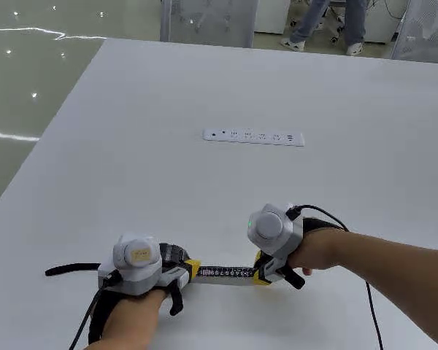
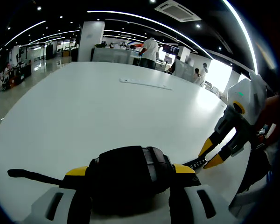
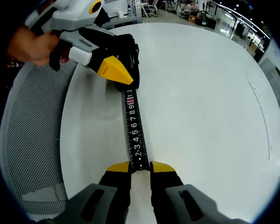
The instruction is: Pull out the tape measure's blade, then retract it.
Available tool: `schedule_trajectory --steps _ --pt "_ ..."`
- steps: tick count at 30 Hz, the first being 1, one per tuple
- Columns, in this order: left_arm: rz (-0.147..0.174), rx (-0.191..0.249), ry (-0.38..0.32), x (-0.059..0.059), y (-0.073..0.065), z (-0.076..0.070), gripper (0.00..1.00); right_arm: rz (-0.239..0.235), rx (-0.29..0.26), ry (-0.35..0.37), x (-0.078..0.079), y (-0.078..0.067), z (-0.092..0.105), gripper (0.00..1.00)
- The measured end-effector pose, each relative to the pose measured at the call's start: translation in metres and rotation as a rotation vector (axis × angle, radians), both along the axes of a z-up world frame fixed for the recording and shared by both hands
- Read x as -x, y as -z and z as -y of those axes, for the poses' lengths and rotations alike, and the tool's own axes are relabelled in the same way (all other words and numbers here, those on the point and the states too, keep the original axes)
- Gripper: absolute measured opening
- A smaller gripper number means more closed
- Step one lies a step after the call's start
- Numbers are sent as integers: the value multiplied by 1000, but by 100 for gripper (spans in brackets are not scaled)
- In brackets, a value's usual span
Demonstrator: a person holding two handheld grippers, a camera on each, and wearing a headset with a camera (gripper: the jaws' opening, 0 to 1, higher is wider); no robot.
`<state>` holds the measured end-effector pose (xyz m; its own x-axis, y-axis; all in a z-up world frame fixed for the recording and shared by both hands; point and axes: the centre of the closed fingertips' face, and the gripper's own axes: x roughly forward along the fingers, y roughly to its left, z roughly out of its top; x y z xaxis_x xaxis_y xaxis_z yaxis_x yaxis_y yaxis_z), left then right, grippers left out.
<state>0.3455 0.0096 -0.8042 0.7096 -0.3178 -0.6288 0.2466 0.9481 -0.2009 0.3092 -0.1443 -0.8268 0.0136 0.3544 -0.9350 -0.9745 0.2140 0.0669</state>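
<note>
The black tape measure case [image 1: 173, 256] lies low on the white table, and my left gripper [image 1: 184, 270] is shut on it. In the left gripper view the case [image 2: 130, 172] sits between my yellow-tipped fingers [image 2: 77, 171], its black strap [image 2: 30, 176] trailing left. A short length of blade [image 1: 225, 273] runs right from the case to my right gripper [image 1: 261, 275], which is shut on the blade's end. The right gripper view shows the numbered blade [image 3: 133, 126] leading from my right gripper [image 3: 140, 166] up to the case [image 3: 129, 52]. About twelve numbers show.
A white power strip [image 1: 253, 136] lies mid-table, well beyond the grippers. A grey mesh chair [image 3: 28, 140] stands just off the table's near edge. A person's legs [image 1: 328, 25] stand past the far edge. A cable [image 1: 369, 292] hangs from the right gripper.
</note>
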Motion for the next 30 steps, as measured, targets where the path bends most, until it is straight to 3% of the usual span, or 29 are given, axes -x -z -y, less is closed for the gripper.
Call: schedule_trajectory --steps 30 --pt "-10 26 -5 0 -1 -1 64 1 -59 -33 -3 -2 -50 14"
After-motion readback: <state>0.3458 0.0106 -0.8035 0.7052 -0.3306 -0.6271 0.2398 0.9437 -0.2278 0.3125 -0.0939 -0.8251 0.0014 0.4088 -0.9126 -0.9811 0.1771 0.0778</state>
